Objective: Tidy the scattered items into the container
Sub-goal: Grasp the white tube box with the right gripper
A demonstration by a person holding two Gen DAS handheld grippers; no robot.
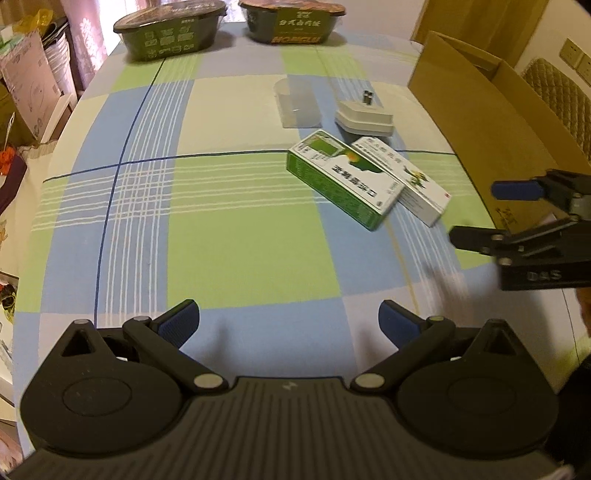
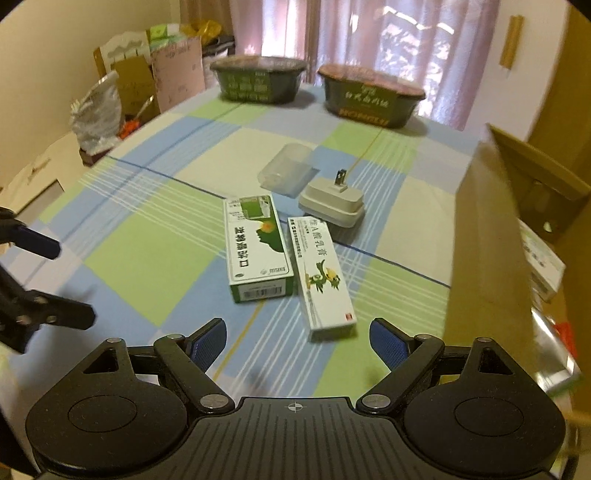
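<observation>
A green and white medicine box (image 1: 345, 177) (image 2: 258, 245) lies on the checked tablecloth beside a slim white ointment box (image 1: 406, 179) (image 2: 323, 273). Behind them sit a white power adapter (image 1: 364, 118) (image 2: 332, 203) and a clear plastic cup (image 1: 297, 101) (image 2: 288, 170) on its side. The open cardboard box (image 1: 491, 122) (image 2: 491, 236) stands at the right with a few items inside. My left gripper (image 1: 288, 325) (image 2: 70, 284) is open over bare cloth. My right gripper (image 2: 297, 341) (image 1: 476, 212) is open just short of the ointment box.
Two dark green instant-noodle bowls (image 1: 171, 31) (image 1: 291, 20) stand at the table's far edge. Cardboard boxes and bags (image 2: 147, 74) crowd the floor to the left. A quilted chair back (image 1: 557, 96) shows behind the cardboard box.
</observation>
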